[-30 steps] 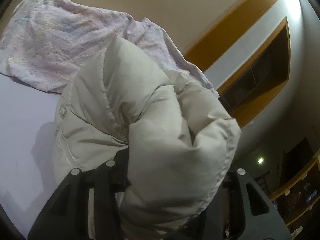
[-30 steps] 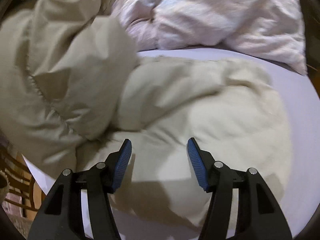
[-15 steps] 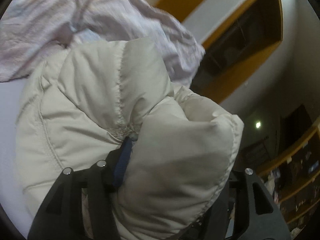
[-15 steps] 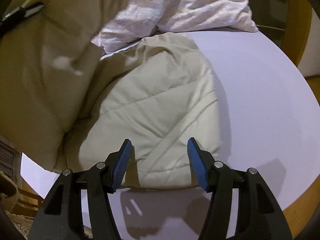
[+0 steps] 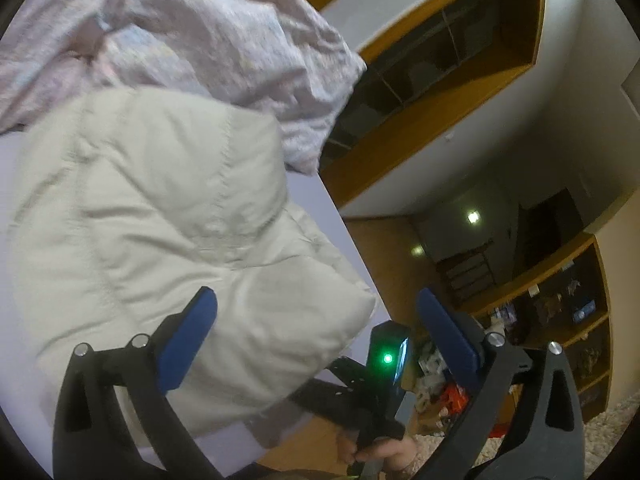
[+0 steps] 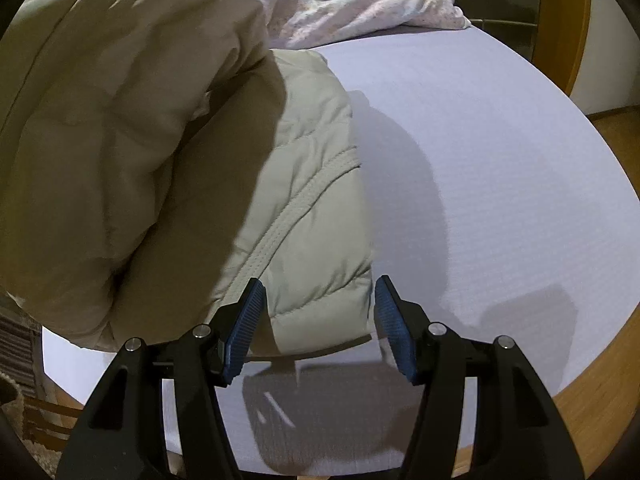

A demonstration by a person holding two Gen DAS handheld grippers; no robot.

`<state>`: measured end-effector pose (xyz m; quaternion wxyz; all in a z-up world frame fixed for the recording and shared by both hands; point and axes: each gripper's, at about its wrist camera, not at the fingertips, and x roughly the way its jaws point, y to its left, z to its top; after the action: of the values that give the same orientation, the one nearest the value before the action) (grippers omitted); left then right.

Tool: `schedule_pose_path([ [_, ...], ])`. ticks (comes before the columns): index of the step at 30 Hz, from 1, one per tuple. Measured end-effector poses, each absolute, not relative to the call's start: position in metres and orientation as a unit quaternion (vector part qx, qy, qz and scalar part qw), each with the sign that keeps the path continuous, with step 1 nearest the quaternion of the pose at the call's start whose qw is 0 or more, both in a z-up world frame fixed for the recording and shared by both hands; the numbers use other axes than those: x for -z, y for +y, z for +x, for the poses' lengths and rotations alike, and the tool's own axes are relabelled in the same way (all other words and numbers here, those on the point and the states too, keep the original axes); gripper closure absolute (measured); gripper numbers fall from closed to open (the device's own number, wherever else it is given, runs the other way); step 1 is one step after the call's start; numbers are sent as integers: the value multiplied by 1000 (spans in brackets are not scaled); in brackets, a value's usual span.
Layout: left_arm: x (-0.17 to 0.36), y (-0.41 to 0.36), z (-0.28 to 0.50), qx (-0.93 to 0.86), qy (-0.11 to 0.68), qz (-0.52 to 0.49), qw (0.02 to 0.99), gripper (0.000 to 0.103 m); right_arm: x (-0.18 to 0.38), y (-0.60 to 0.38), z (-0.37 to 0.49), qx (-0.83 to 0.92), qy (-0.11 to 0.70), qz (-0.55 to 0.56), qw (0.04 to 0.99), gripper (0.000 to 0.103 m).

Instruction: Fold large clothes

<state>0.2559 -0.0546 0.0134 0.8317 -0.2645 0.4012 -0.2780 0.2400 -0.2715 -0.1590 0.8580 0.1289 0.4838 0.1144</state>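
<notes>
Cream quilted puffer jacket [image 5: 160, 240] lies bunched on the pale lavender bench top [image 6: 480, 160], near the bench's front edge, with one bulky fold lifted over the flatter part. A crumpled pinkish-white patterned cloth [image 5: 192, 40] sits behind it toward the back edge, touching the jacket.

Left gripper [image 5: 316, 324] has just been opening: its jaws now stand wide apart, with the jacket's puffed corner between them but the pads not pressing on it. Right gripper [image 6: 318, 324] is half open and empty, hovering just over the jacket's stitched hem corner [image 6: 320, 308] at the front edge.

Handling guess: light, soft, springy padding that will puff back up and unfold unless pressed flat. The shell looks smooth and probably slippery. Best hold is likely the firmer stitched hem or seam band, pinching deep rather than grabbing loose filling. A person's hand [image 5: 384, 456] shows low in the left wrist view.
</notes>
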Motion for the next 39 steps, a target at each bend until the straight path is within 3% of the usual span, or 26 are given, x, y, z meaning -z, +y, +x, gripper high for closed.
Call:
schedule_pose_path([
  [8,-7,9,254,145,387,-230,881,2,156,-275,242,-97,479,132,862,43],
  [16,40,53,274,33,424,-208,881,3,119,-322,250,-32,433,173,884,43],
  [22,63,21,286,58,445,-207,869,2,57,-339,257,-52,361,197,910,43],
  [28,72,-16,293,72,448,-178,873,2,9,-296,268,-153,325,169,918,43],
  [39,76,-24,296,81,451,-165,873,2,15,-196,340,-236,373,112,890,48],
])
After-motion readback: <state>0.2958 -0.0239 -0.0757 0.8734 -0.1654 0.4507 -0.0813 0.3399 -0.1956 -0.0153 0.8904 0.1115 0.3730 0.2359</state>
